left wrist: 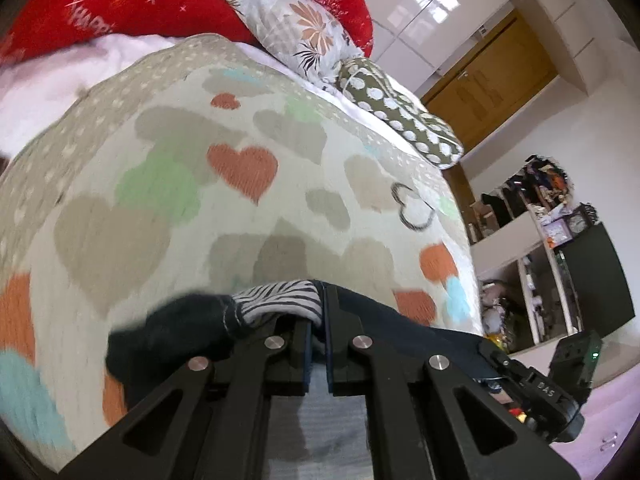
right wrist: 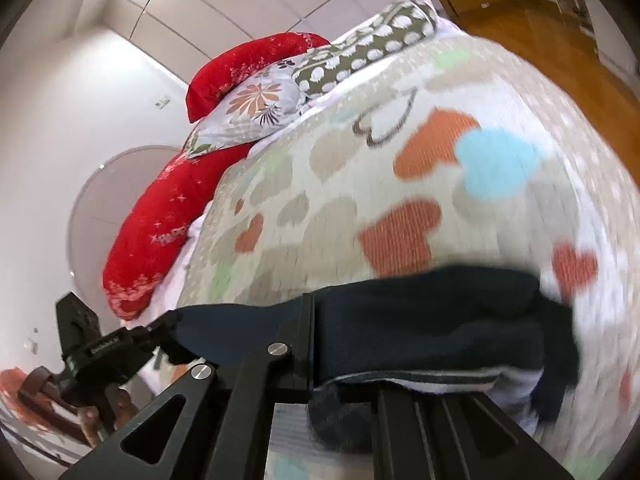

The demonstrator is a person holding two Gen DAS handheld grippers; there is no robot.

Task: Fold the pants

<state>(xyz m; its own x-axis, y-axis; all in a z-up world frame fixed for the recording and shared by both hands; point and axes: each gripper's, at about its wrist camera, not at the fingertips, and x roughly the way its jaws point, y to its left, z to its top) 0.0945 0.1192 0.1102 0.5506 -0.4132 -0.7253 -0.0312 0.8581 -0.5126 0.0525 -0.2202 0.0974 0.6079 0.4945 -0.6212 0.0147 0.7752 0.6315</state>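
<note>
Roughly, progress: early, pants [right wrist: 420, 320] bunched, no neat fold visible.
Pants: stretched between both tools above the bed [left wrist: 240, 184].
Left gripper [left wrist: 318, 320]: pinching striped cloth.
Right gripper [right wrist: 316, 344]: clamped on dark fabric.
Left: lay flat, fold.

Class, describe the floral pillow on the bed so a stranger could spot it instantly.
Start at the bed with the heart-patterned quilt and look to its head end, where the pillows are heaped. The floral pillow leans against the long red bolster, just above the olive polka-dot cushion. It alone is pale grey-blue, printed with big orange-brown flowers and dark leaves.
</note>
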